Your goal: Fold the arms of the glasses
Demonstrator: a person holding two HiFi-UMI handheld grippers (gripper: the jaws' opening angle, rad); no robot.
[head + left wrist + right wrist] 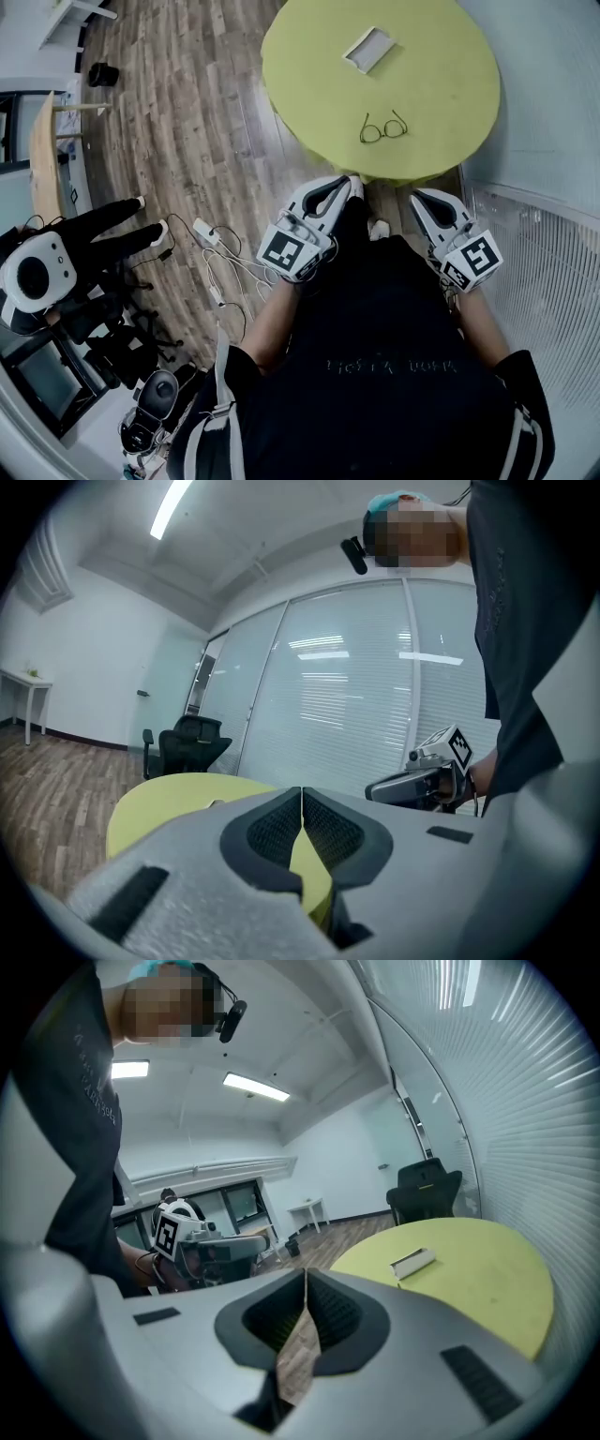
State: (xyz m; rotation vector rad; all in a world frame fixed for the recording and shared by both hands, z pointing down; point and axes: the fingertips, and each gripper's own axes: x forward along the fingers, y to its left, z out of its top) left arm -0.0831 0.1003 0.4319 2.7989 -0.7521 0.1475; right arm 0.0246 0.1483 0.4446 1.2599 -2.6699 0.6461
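Glasses [382, 127] lay on the yellow-green bench [441, 56] close to its near edge, their arms too small to make out. The left tongs [349, 184] and right tongs [418, 196] hung nearer, just off that edge, each pressed together and empty.

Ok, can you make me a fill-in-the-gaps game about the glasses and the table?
1. The glasses lie on a yellow-green table whose shape is ____.
2. The left gripper and the right gripper are held short of the table, and the jaws of both are ____.
3. The white box lies ____ from the person than the glasses do.

Missing words: round; shut; farther.
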